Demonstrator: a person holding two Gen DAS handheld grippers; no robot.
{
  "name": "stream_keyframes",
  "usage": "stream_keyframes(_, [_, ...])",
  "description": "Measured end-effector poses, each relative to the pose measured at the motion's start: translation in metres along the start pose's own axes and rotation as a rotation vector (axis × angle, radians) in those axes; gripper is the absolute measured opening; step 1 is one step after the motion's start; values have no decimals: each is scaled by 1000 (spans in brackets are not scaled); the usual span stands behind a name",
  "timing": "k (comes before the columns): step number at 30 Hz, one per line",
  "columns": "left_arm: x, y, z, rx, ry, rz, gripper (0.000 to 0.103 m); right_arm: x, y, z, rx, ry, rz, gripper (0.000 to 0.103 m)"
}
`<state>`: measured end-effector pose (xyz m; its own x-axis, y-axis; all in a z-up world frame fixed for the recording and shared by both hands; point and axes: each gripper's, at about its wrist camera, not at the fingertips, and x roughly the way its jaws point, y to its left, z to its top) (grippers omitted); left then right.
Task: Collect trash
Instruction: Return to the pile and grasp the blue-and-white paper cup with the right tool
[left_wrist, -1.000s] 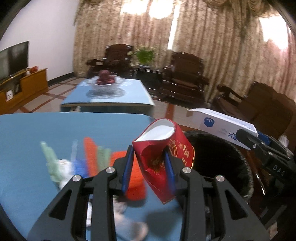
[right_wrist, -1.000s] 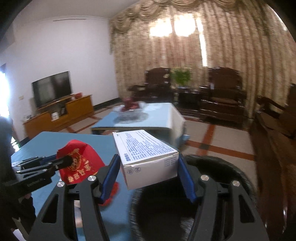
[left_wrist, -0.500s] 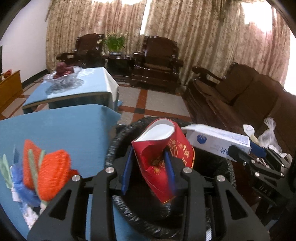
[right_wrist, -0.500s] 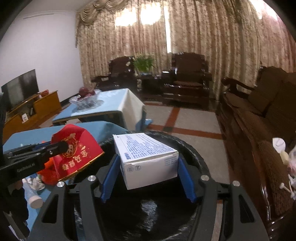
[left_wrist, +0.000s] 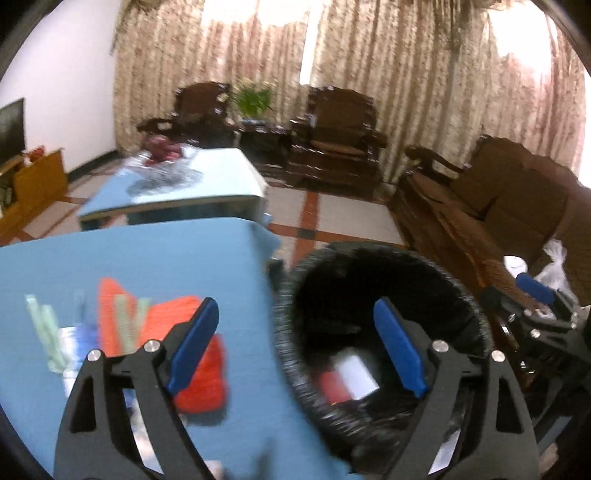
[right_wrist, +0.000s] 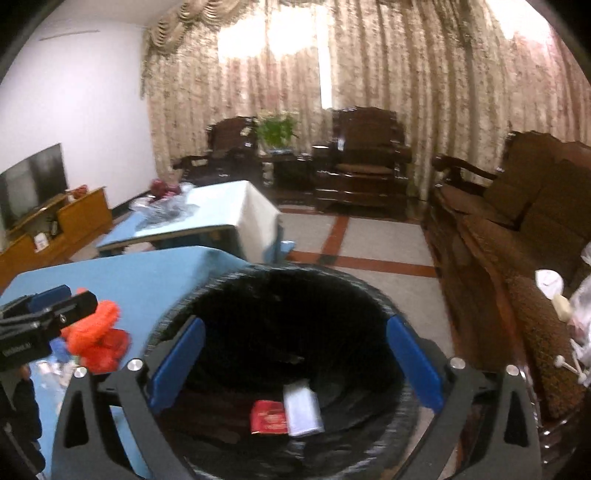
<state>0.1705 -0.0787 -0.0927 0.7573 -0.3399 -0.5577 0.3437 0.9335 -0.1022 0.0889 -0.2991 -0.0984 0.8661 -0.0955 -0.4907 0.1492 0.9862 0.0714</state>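
Note:
A black-lined trash bin (right_wrist: 184, 310) stands beside the blue table; it also shows in the left wrist view (left_wrist: 284, 314). The red paper cup (right_wrist: 269, 417) and the white box (right_wrist: 303, 408) lie at its bottom, also seen in the left wrist view as the cup (left_wrist: 334, 386) and box (left_wrist: 356, 373). My left gripper (left_wrist: 295, 347) is open and empty over the table edge and bin rim. My right gripper (right_wrist: 295, 363) is open and empty above the bin. Orange-red trash (left_wrist: 199, 365) and other scraps lie on the table.
The blue table (left_wrist: 147, 254) is at left, with a second blue table (right_wrist: 221, 206) and fruit bowl behind it. Dark wooden armchairs (right_wrist: 365, 166) and a sofa (right_wrist: 517, 229) line the back and right. A TV cabinet (right_wrist: 55, 225) stands at left.
Both grippers opened; the red cup and the white box dropped into the bin. The left gripper swung back left toward the table.

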Motion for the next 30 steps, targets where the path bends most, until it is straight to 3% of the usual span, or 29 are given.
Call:
stream_keyframes(11, [-74, 107, -45, -97, -1, 237, 85, -19, 113, -13, -112, -46, 245, 97])
stream_keyframes(19, [-96, 149, -73, -152, 37, 313, 85, -19, 168, -39, -167, -7, 361, 96])
stream_keyframes(25, [-98, 163, -87, -184, 60, 349, 85, -12, 200, -62, -233, 44, 418, 86])
stream_keyframes(30, [-101, 172, -95, -195, 67, 372, 85, 3, 220, -79, -290, 105, 463, 72])
